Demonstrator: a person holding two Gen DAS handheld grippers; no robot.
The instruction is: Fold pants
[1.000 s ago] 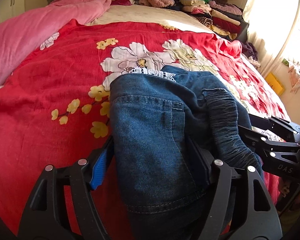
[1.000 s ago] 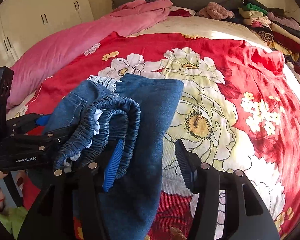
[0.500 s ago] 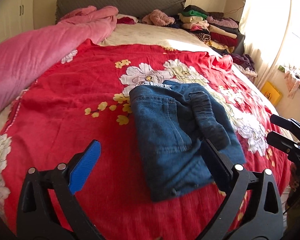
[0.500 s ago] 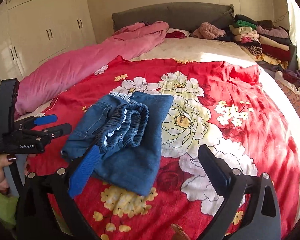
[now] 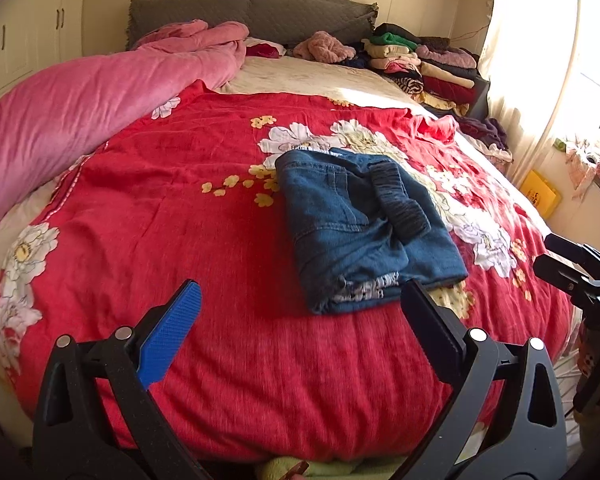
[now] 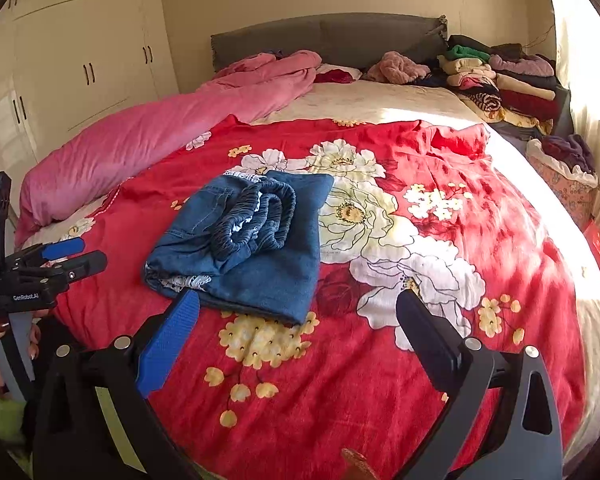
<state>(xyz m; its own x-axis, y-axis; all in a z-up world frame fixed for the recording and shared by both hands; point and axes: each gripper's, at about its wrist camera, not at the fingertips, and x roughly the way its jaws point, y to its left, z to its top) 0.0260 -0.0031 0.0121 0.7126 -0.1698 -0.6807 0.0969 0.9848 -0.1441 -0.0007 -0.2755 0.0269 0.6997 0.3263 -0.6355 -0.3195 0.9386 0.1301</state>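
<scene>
Two grippers hang apart and empty above a bed as the fold appears finished. Left gripper (image 5: 300,316) and right gripper (image 6: 298,312), each with jaws that have just been opening, hold nothing between them. Folded pants (image 5: 363,228) lie centre frame on the red floral bedspread (image 5: 160,208), elastic waistband (image 6: 260,216) bunched on top, lace trim showing at the near edge. Pink duvet (image 5: 80,108) fills the upper left; stacked clothes (image 6: 499,80) sit upper right. Next, judging from the lumpy top layer, smoothing may be needed, though the fisheye view could exaggerate it.
</scene>
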